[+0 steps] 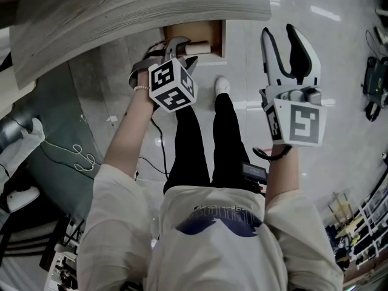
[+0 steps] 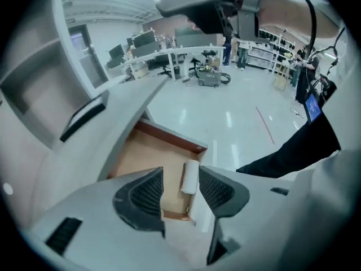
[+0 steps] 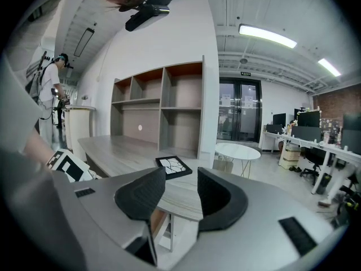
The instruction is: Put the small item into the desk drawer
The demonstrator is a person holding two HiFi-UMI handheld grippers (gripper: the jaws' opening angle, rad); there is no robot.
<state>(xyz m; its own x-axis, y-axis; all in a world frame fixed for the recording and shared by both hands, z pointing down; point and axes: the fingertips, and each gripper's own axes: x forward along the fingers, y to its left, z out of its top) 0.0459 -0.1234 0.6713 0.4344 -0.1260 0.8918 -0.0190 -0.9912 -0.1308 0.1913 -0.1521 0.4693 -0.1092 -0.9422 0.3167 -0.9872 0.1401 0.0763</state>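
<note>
Hovering over drawer [image 2: 138,151], left gripper [image 2: 180,174] — fingers [image 2: 141,193] apart, roll [image 2: 190,176] between.

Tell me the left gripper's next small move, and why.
Probably draw the left gripper up and back, clear of the drawer. Its jaws stand apart, and the small white roll seems to lie inside the open drawer by its side wall, not clamped, so the placing looks done.

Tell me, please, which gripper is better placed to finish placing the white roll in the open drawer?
Left, probably. The left gripper has its jaws apart over the drawer, the white roll between them. The right gripper is empty, off to the side, facing the desk top.
</note>
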